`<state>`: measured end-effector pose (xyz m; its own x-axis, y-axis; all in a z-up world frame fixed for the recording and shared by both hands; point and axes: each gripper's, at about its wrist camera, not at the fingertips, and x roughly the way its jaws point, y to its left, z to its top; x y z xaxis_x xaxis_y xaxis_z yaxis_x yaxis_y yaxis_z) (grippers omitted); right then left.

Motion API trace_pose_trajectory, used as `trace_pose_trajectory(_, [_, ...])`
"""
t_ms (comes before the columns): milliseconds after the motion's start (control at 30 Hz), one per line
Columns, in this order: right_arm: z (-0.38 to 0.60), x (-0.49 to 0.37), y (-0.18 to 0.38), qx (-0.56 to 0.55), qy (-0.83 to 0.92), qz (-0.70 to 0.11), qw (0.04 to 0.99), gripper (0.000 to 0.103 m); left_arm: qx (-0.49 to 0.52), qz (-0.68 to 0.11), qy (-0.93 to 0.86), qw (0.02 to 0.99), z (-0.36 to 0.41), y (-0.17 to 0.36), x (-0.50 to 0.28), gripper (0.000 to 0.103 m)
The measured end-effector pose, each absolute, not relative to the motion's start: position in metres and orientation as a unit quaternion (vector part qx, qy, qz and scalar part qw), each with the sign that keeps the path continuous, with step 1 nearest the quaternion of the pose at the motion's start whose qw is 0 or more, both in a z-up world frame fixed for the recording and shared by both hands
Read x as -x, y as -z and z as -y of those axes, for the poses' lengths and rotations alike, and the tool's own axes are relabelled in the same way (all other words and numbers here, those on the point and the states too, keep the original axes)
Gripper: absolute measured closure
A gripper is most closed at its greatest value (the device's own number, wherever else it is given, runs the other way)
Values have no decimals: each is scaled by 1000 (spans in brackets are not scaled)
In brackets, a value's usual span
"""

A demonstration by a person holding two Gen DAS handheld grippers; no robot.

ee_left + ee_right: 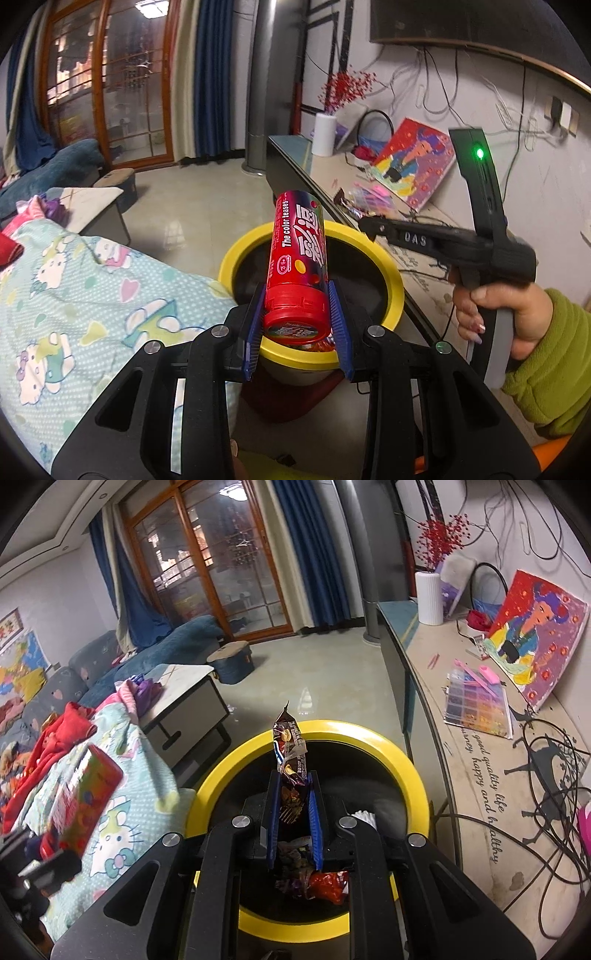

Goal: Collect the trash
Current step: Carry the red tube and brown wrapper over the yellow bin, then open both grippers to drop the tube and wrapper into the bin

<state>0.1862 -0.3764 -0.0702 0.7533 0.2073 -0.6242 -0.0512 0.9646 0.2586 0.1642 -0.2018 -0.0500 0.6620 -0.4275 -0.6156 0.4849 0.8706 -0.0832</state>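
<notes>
- Up front in the left wrist view, the left gripper (297,325) is clamped on a red candy tube (298,264) printed "The color teases" beside large Chinese characters; the tube tilts cap-first toward the camera, above the near rim of the yellow-rimmed bin (391,280).
- Also there, the right gripper (369,226), marked "DAS", reaches over the bin's far rim from the right, held in a hand (495,314) with a green sleeve; a green light glows on its upright part.
- A Hello Kitty blanket (92,295) lies left of the bin.
- From the right wrist view, the right gripper (294,812) pinches a dark snack wrapper (291,771) upright over the bin (410,771); its print is unreadable.
- Red and purple wrappers (317,884) lie inside the bin.
- On the counter (461,775) to the right, writing reads "good quality life... happy and healthy", with tangled black cables (546,794) lying over it.
</notes>
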Motion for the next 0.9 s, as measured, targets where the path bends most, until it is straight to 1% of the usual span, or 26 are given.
trace_pose_trajectory(300, [389, -190, 80, -129, -62, -357, 923, 88, -39, -364, 266, 892, 216, 73, -184, 77])
trace_pose_trajectory(700, [396, -193, 86, -147, -65, -364, 917, 87, -29, -382, 256, 888, 228, 78, -217, 76])
trace_pose_trajectory(767, [398, -193, 88, -153, -64, -366, 916, 80, -24, -382, 255, 888, 227, 78, -220, 67])
trace_pose_trajectory(800, [399, -193, 88, -156, -63, -367, 915, 77, -21, -382, 254, 888, 226, 78, -221, 58])
trace_pose_trajectory(833, [400, -193, 89, -158, -61, -368, 914, 77, -19, -382, 252, 889, 224, 77, -222, 55])
trace_pose_trajectory(867, [400, -193, 89, -158, -60, -368, 914, 76, -17, -380, 251, 890, 223, 77, -222, 54])
trace_pose_trajectory(900, [400, -193, 89, -157, -61, -368, 914, 74, -16, -380, 251, 890, 224, 75, -225, 51])
